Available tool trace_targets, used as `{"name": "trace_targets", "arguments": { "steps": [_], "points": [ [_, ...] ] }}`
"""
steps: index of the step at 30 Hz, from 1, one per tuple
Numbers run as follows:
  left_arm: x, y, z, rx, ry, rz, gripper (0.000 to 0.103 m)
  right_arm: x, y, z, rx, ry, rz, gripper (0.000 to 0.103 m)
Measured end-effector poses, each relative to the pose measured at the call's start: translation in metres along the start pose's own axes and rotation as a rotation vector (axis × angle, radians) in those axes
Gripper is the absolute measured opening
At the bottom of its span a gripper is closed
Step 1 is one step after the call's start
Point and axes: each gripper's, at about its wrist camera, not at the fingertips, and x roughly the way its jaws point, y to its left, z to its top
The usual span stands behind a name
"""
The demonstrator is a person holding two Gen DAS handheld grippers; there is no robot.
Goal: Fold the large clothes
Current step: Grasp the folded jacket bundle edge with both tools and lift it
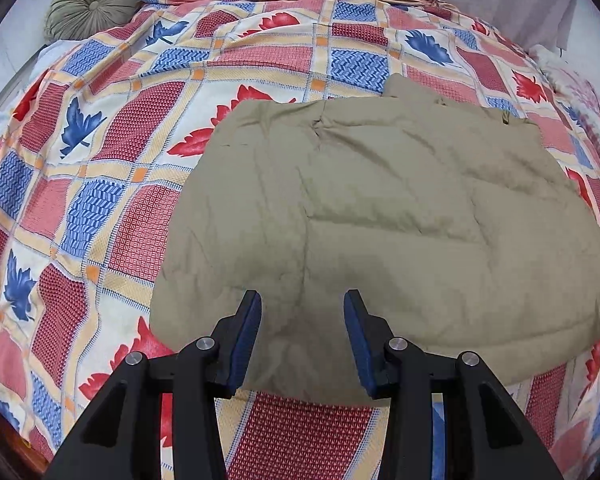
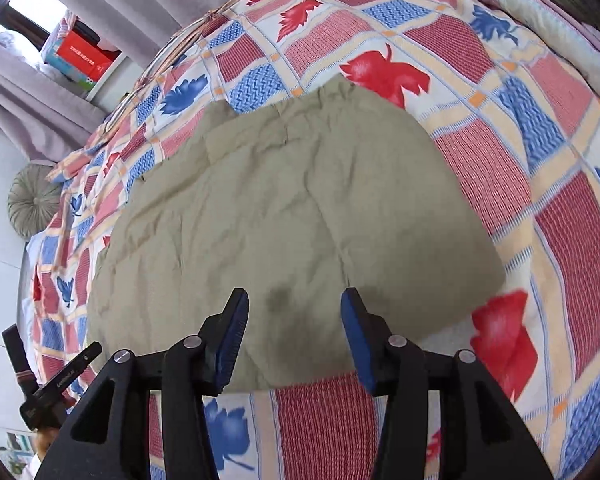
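The khaki quilted padded garment [image 1: 380, 208] lies flat on the patterned patchwork bed cover [image 1: 100, 184], already folded into a broad block. Both the left gripper [image 1: 302, 312] and the right gripper [image 2: 294, 312] hover over its near edge, fingers spread apart and empty. I judge that another fold comes next: pinch the near edge and carry it over. Its long axis seems to run left to right, with what looks like the collar end on the far side.

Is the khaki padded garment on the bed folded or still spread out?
Folded. The khaki garment lies as a compact, roughly rectangular block on the patterned bedspread, no sleeves sticking out. Both tools hover open above its near edge.
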Motion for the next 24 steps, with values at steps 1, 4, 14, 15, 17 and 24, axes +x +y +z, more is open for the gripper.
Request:
{"name": "trace_targets", "arguments": {
  "steps": [1, 4, 14, 15, 17, 24],
  "points": [
    [-0.002, -0.001, -0.003, 0.000, 0.006, -0.002, 0.053, -0.002, -0.002, -0.005, 0.009, 0.005, 0.001, 0.052],
    [-0.015, 0.001, -0.011, -0.025, -0.023, -0.020, 0.103, -0.010, -0.005, -0.015, 0.031, 0.012, 0.006, 0.052],
    [-0.028, -0.006, -0.029, 0.013, 0.018, -0.055, 0.103, -0.021, -0.014, -0.040, 0.069, 0.051, 0.038, 0.073],
    [-0.027, -0.005, -0.031, 0.004, 0.033, -0.073, 0.103, -0.018, -0.017, -0.043, 0.082, 0.062, 0.055, 0.080],
    [-0.024, -0.004, -0.036, -0.002, 0.053, -0.095, 0.103, -0.014, -0.021, -0.050, 0.108, 0.081, 0.081, 0.080],
    [-0.014, 0.006, -0.050, -0.034, 0.070, -0.086, 0.103, -0.002, -0.036, -0.063, 0.201, 0.106, 0.120, 0.102]
  ]
}}
